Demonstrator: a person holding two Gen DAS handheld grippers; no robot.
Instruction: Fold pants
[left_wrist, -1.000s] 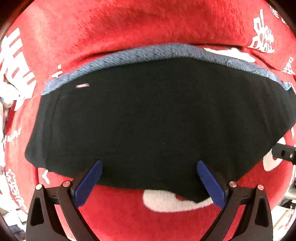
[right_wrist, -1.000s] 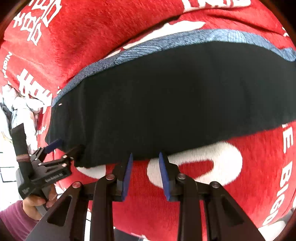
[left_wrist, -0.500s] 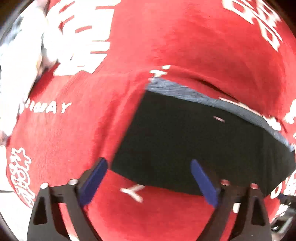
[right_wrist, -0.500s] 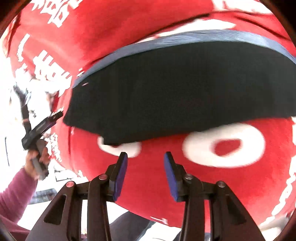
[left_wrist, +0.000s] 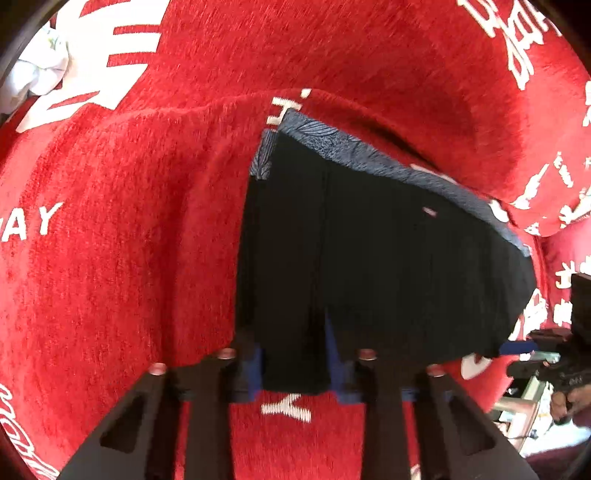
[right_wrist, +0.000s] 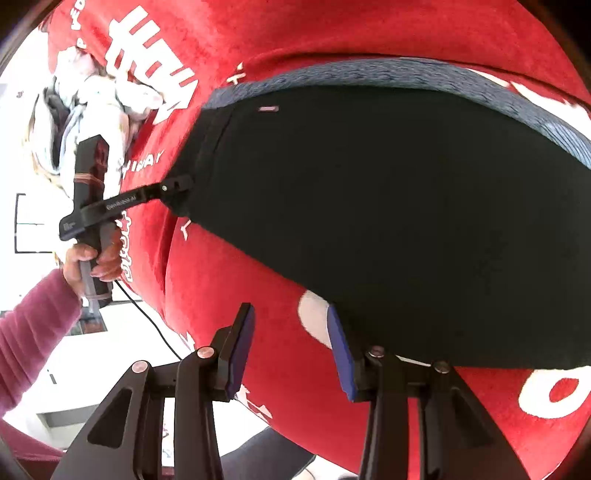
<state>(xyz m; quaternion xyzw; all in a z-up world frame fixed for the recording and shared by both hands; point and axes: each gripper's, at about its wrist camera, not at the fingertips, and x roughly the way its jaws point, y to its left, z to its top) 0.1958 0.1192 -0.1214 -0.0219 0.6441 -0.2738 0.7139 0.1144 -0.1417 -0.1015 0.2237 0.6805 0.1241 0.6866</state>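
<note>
Black pants (left_wrist: 369, 266): soft, limp. Near corner hem is pinched between left gripper (left_wrist: 295, 373) pads; right gripper (right_wrist: 291, 350) is spread, nothing held.

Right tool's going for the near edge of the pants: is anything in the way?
Nothing visible. The right tool is open just short of the pants, with only bare red blanket between its fingers and the hem. The left tool already grips the far left corner.
</note>
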